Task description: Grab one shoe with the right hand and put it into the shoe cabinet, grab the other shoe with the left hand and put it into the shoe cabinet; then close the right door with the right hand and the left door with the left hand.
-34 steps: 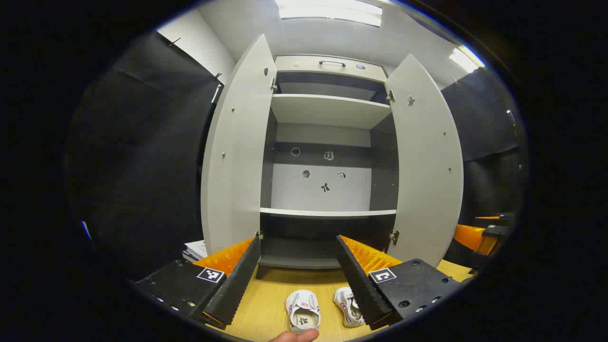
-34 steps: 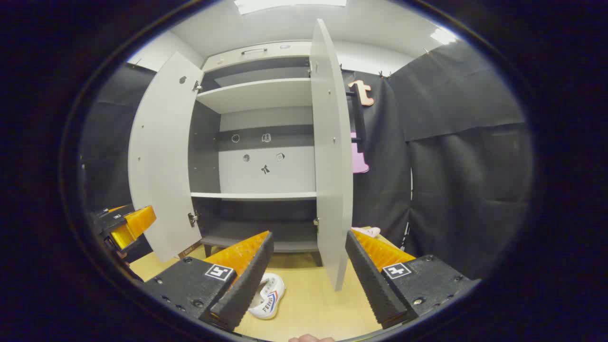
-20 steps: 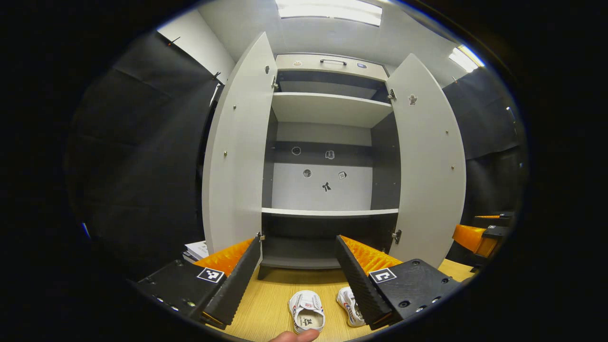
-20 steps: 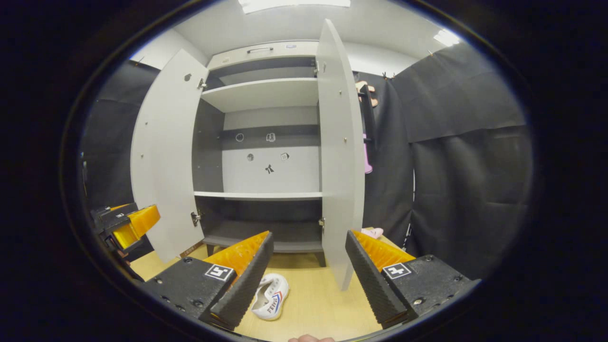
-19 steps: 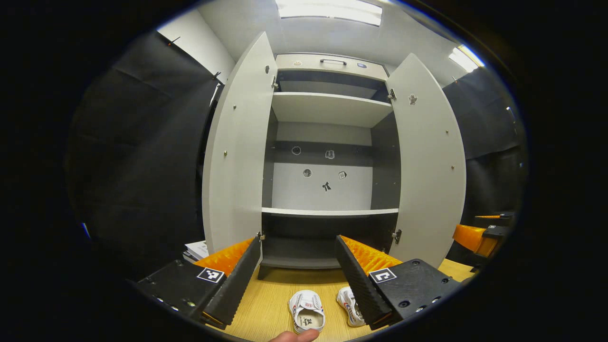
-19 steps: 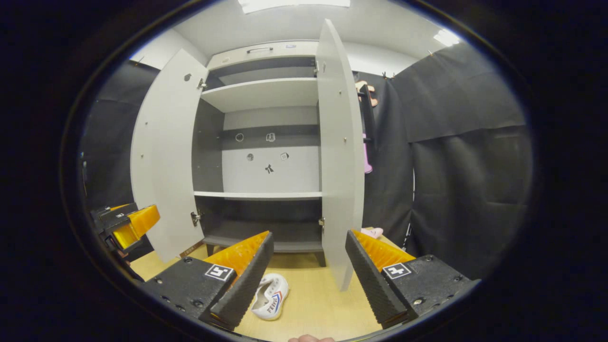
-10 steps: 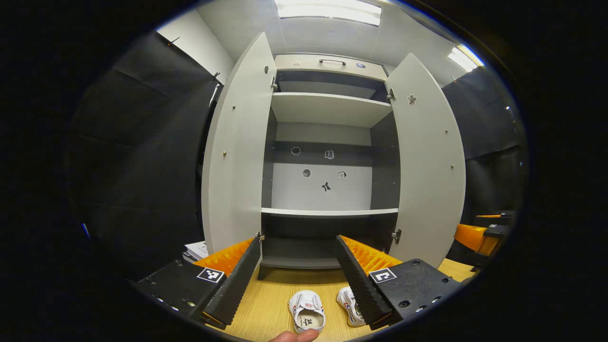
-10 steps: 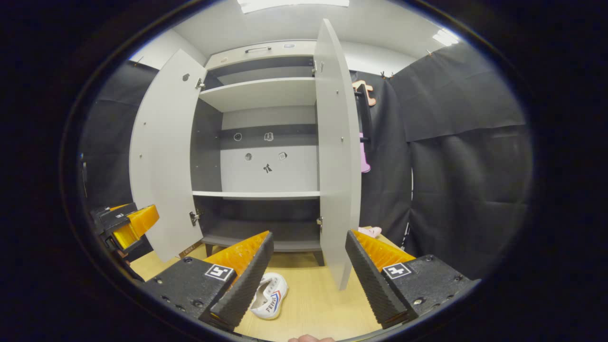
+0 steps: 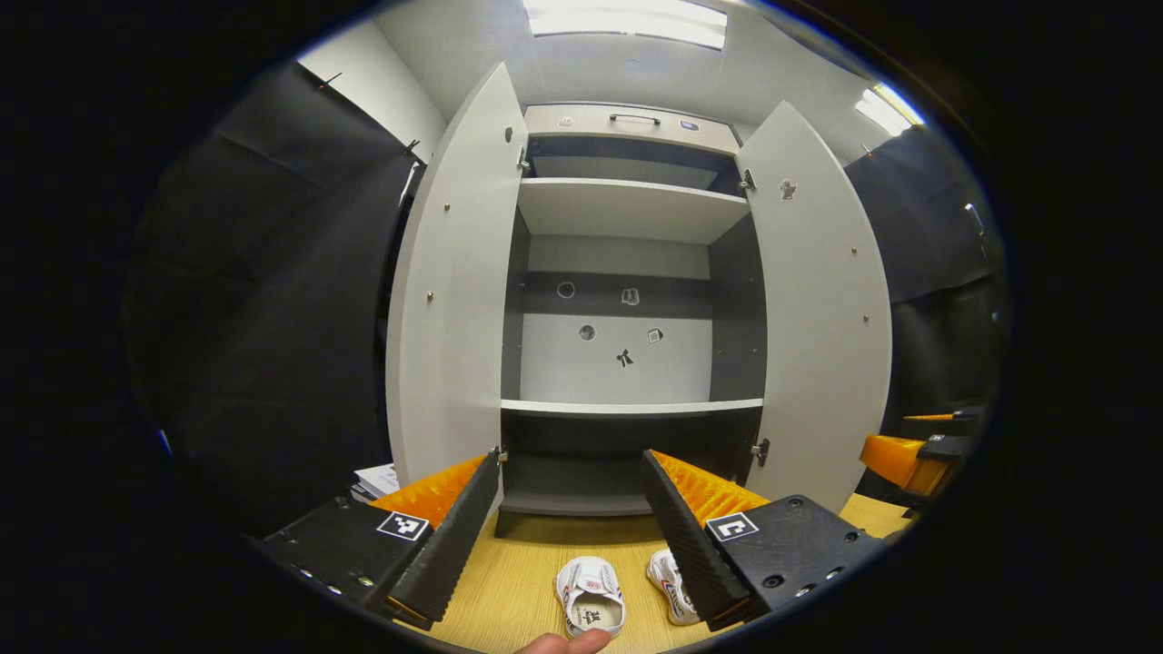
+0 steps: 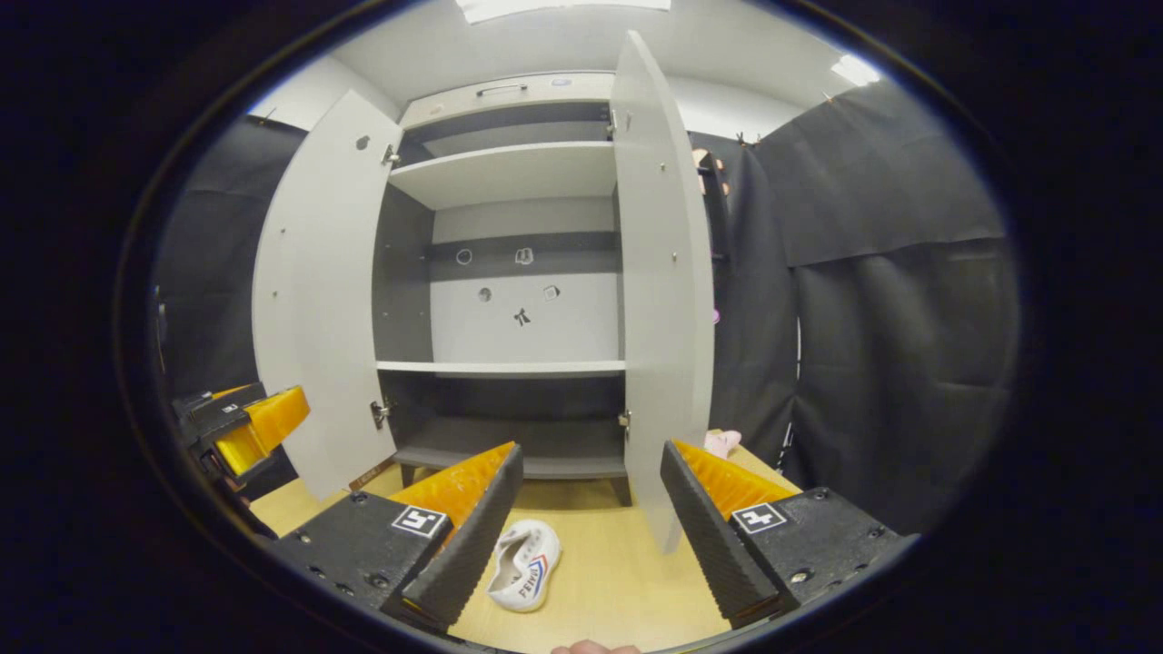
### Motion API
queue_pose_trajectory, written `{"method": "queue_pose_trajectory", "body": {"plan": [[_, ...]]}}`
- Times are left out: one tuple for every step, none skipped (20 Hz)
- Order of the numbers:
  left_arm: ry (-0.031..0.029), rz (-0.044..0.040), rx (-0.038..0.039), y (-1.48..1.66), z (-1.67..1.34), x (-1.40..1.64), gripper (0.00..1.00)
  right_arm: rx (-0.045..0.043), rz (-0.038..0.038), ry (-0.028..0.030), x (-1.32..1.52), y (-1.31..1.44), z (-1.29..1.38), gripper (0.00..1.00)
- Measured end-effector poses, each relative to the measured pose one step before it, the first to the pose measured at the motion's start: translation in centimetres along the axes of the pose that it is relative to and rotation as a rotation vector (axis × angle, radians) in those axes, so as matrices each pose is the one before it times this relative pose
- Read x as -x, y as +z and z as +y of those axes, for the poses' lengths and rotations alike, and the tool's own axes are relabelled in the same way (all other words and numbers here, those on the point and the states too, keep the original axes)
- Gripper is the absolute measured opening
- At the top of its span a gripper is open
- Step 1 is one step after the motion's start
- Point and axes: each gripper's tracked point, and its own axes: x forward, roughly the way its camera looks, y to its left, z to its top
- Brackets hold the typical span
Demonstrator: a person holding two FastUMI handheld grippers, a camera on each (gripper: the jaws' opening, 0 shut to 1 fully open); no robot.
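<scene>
Since half a second ago my right gripper view has drifted a little: the right door's edge now sits further right in it and the shoe below looks slightly nearer, while the left gripper view has barely changed. From largest down, I see the tall pale-grey shoe cabinet (image 9: 627, 300) with dark inner sides standing on the light wooden floor (image 9: 509, 581), its left door (image 9: 450, 291) and right door (image 9: 818, 318) both swung wide open, and its white shelves bare. In the right gripper view the cabinet (image 10: 518, 272) appears with the right door (image 10: 663, 300) nearly edge-on. My left gripper (image 9: 571, 536) hangs with its fingers spread apart, holding nothing; my right gripper (image 10: 591, 527) is likewise spread and empty. Two small white shoes with red and blue stripes lie side by side on the floor in front of the cabinet: one shoe (image 9: 591, 607) between my left fingers, the other shoe (image 9: 670, 595) just beside it, partly hidden by a finger. A fingertip (image 9: 568, 643) shows at the bottom edge.
</scene>
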Motion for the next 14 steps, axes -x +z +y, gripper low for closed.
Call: {"method": "queue_pose_trajectory", "body": {"plan": [[-0.00037, 0.00009, -0.00030, -0.004, 0.017, -0.033, 0.95, 0.00371, 0.01303, 0.01013, -0.285, -0.524, 0.445, 0.99], [0.00198, 0.00079, -0.00078, -0.008, 0.122, -0.006, 0.95, 0.00036, 0.00751, 0.01072, -0.281, -0.322, 0.459, 0.99], [0.00077, 0.00188, 0.00071, -0.024, 0.056, 0.044, 0.95, 0.00112, 0.00454, 0.01196, -0.387, -0.407, 0.590, 0.94], [-0.00011, 0.00185, 0.00241, -0.094, 0.050, -0.023, 0.95, 0.00620, 0.01084, 0.01037, -0.483, -0.618, 0.556, 0.99], [-0.00048, 0.00101, 0.00039, -0.007, 0.070, 0.016, 0.95, 0.00854, 0.01746, 0.01397, -0.609, -0.844, 0.654, 0.99], [0.00192, -0.00023, -0.00150, -0.059, 0.144, -0.059, 0.95, 0.00595, 0.01968, 0.01855, -0.518, -0.913, 0.658, 0.94], [0.00120, -0.00034, -0.00350, -0.019, 0.126, -0.032, 0.95, 0.00831, 0.02913, 0.01903, -0.653, -1.250, 0.581, 0.94], [-0.00031, 0.00022, -0.00304, 0.096, 0.115, 0.046, 0.95, 0.00171, 0.03041, 0.02026, -0.744, -1.107, 0.730, 0.99], [0.00078, -0.00159, -0.00217, -0.022, 0.132, -0.045, 0.95, -0.00039, 0.03313, 0.02075, -0.803, -1.271, 0.802, 0.94], [0.00247, -0.00084, -0.00024, -0.099, 0.182, -0.037, 0.95, -0.00024, 0.03570, 0.01939, -0.970, -1.352, 0.756, 0.99], [0.00165, 0.00276, 0.00431, -0.111, 0.104, -0.002, 0.95, -0.00035, 0.04073, 0.01462, -1.026, -1.528, 0.664, 1.00], [-0.00293, 0.00394, 0.00467, -0.072, -0.032, -0.009, 0.95, -0.00367, 0.04238, 0.01439, -1.033, -1.500, 0.637, 0.99], [0.00045, 0.00554, 0.00394, -0.227, 0.093, -0.024, 0.95, -0.01036, 0.03811, 0.01050, -1.144, -1.430, 0.435, 0.99], [-0.00048, 0.00292, 0.00098, -0.165, 0.184, -0.086, 0.95, -0.01514, 0.02705, 0.00555, -0.781, -1.184, 0.367, 0.99]]}}
